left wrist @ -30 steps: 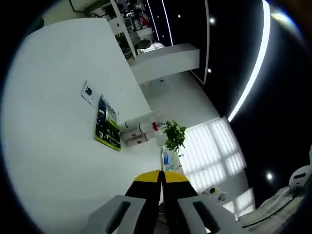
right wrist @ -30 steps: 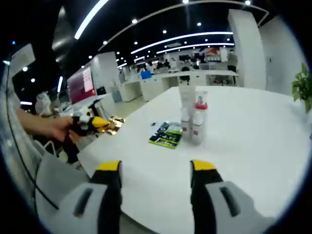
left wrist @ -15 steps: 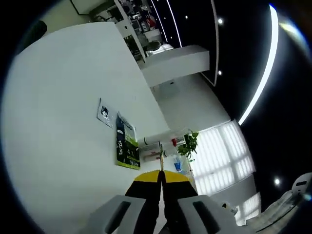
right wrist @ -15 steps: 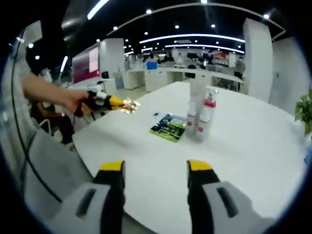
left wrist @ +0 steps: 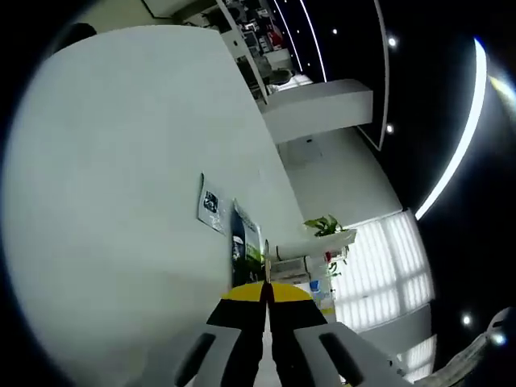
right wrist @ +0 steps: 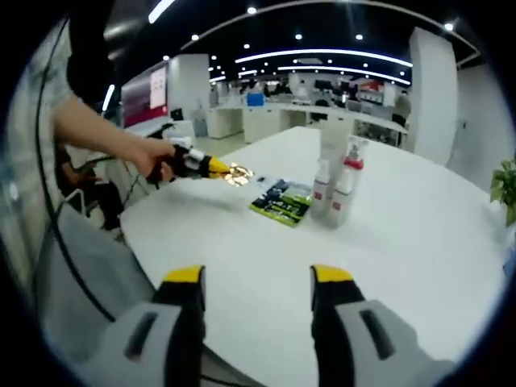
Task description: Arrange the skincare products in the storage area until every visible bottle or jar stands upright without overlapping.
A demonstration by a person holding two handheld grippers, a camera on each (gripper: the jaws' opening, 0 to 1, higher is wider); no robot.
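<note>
Several white skincare bottles (right wrist: 332, 184) stand upright in a tight cluster on the white table (right wrist: 419, 242); one has a red cap (right wrist: 353, 164). A green-and-black packet (right wrist: 282, 201) lies flat just left of them. My right gripper (right wrist: 258, 278) hovers open over the table's near edge, well short of the bottles. A hand holds my left gripper (right wrist: 211, 166) above the table left of the packet, with a golden glint at its tip. In the rolled left gripper view, the left gripper (left wrist: 266, 294) is shut, pointing at the packet (left wrist: 246, 242) and bottles (left wrist: 310, 244).
A small white card (left wrist: 211, 205) lies beside the packet. A potted plant (right wrist: 504, 181) stands at the table's right side. A person's arm (right wrist: 97, 137) reaches in from the left. Office desks and screens lie beyond the table.
The left gripper has moved in over the table toward the packet. The packet and bottles sit closer in the left gripper view. The right gripper stays open, barely shifted.
</note>
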